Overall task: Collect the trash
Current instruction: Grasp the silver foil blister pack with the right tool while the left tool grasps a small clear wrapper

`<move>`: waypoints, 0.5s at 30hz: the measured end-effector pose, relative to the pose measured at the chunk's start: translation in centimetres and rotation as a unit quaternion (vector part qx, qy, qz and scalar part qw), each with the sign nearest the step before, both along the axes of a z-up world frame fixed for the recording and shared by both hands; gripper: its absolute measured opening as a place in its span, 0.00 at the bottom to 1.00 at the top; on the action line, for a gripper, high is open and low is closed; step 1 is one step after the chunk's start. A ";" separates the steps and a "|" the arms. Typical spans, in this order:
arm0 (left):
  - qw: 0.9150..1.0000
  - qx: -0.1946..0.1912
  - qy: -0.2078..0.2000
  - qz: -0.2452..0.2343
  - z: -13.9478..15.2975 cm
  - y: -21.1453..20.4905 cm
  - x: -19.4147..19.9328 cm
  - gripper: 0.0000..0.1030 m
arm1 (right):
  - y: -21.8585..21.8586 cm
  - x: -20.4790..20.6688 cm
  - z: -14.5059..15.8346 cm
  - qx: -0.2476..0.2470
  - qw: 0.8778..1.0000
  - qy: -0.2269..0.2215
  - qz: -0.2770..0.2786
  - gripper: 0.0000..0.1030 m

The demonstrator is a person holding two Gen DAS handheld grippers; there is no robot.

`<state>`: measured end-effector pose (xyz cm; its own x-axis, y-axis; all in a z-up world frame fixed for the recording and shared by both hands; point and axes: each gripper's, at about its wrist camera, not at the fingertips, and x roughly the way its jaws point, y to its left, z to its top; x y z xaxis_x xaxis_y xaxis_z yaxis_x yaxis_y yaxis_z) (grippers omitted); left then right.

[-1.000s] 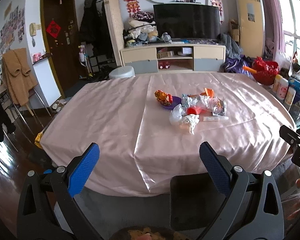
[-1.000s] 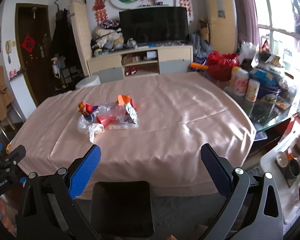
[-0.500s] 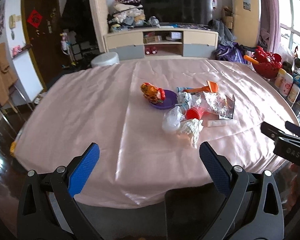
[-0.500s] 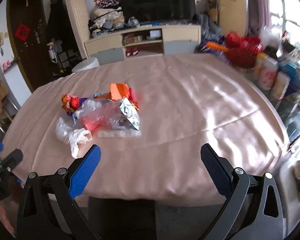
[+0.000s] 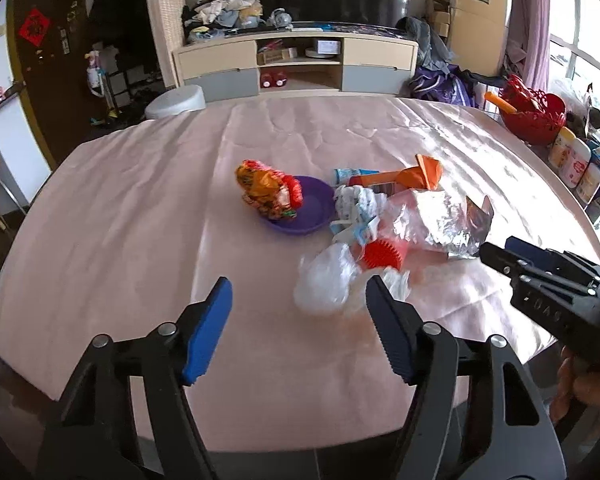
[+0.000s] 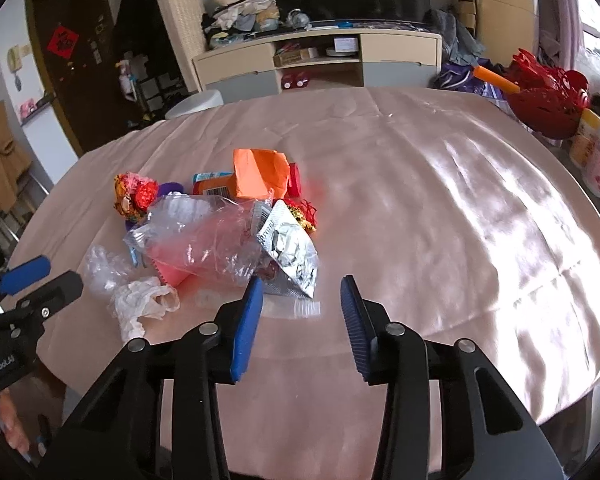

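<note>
A heap of trash lies mid-table on the pink cloth (image 5: pixel 140 208): a purple bowl (image 5: pixel 300 212) with a crumpled red-orange wrapper (image 5: pixel 266 190), a silver foil bag (image 6: pixel 294 250), clear plastic wrap (image 6: pixel 204 236), an orange paper (image 6: pixel 260 174), a red ribbed cup (image 5: pixel 382 254) and white crumpled plastic (image 5: pixel 324 276). My left gripper (image 5: pixel 300 300) is open and empty, just short of the white plastic. My right gripper (image 6: pixel 302 296) is open and empty, close to the foil bag and a clear tube (image 6: pixel 296 308).
A red basket (image 5: pixel 534 114) and several bottles (image 5: pixel 576 162) stand at the table's right edge. A TV cabinet (image 5: pixel 296 62) stands beyond the far side. A white stool (image 5: pixel 174 100) stands at the far left edge.
Both grippers have moved forward over the table toward the trash heap, and their jaws have narrowed while staying open.
</note>
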<state>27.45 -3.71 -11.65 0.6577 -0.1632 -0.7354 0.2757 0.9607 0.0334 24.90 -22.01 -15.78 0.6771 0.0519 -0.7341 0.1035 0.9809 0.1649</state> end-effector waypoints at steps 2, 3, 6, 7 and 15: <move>1.000 0.002 0.001 -0.008 -0.2 -0.5 0.3 0.59 | 0.0 0.3 -0.3 -0.003 1.000 0.001 0.003 0.37; 1.000 0.004 0.004 -0.012 -0.4 -0.9 0.6 0.58 | 0.1 0.6 -0.5 -0.007 1.000 0.001 0.003 0.35; 1.000 0.001 0.015 -0.016 -1.1 -1.1 1.5 0.47 | -0.3 1.4 -0.8 -0.009 1.000 -0.001 0.003 0.28; 1.000 -0.001 0.019 -0.017 -1.3 -1.1 1.7 0.41 | -0.4 1.5 -0.8 -0.007 1.000 -0.003 0.002 0.27; 1.000 0.001 0.023 -0.021 -2.0 -1.2 2.8 0.17 | 0.0 3.1 -1.0 -0.022 1.000 -0.005 0.011 0.22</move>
<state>30.26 -4.94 -13.66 0.6152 -0.1891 -0.7654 0.3176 0.9480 0.0210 28.00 -22.05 -16.74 0.6840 0.0354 -0.7287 0.0800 0.9892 0.1231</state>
